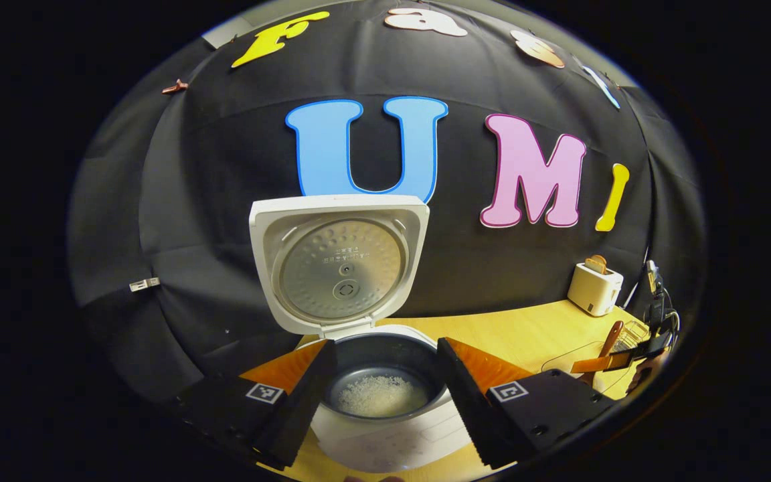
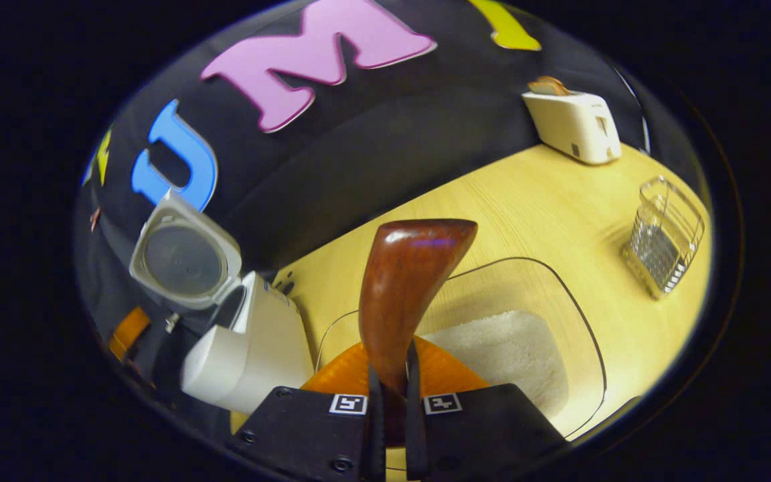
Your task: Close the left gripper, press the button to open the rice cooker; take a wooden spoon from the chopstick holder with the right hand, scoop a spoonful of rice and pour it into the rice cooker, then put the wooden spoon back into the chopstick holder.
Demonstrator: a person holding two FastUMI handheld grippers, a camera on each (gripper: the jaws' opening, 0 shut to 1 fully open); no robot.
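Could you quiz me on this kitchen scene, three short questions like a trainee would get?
1. True or false: the rice cooker lid is up.
2. What is the right gripper clamped on? A) wooden spoon B) toaster C) wire holder
3. Fill in: the cooker's pot already holds some ____.

Key: 1 true. 2 A, the wooden spoon; the wire holder stands with nothing in it. 3 rice.

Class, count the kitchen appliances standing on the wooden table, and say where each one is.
2. The white rice cooker with its lid raised stands at the table's left; the small white toaster stands at the far right, against the wall.
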